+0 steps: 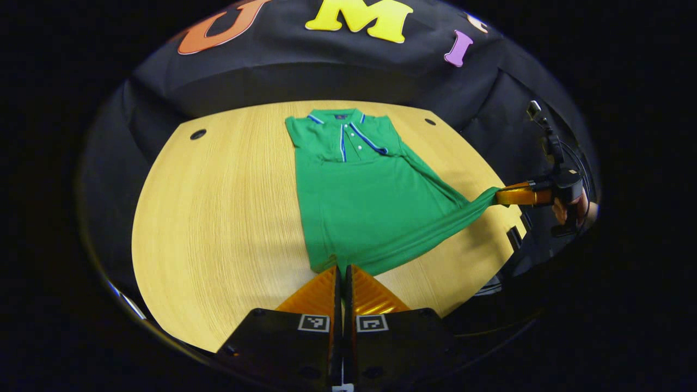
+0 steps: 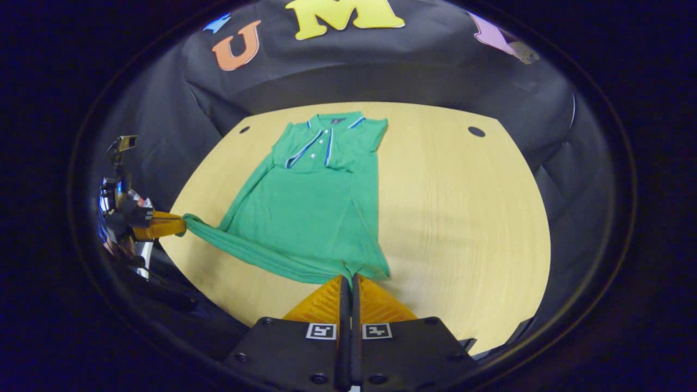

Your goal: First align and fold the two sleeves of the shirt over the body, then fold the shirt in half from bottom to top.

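Both fingers of the left gripper pinched the shirt hem directly ahead. Likewise, the right gripper pinched the hem, stretched between both tools over the table.

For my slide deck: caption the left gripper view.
Left gripper and right gripper pinch the green shirt's bottom hem on the wooden table.

No legible text; square coded markers on gripper body unreadable.
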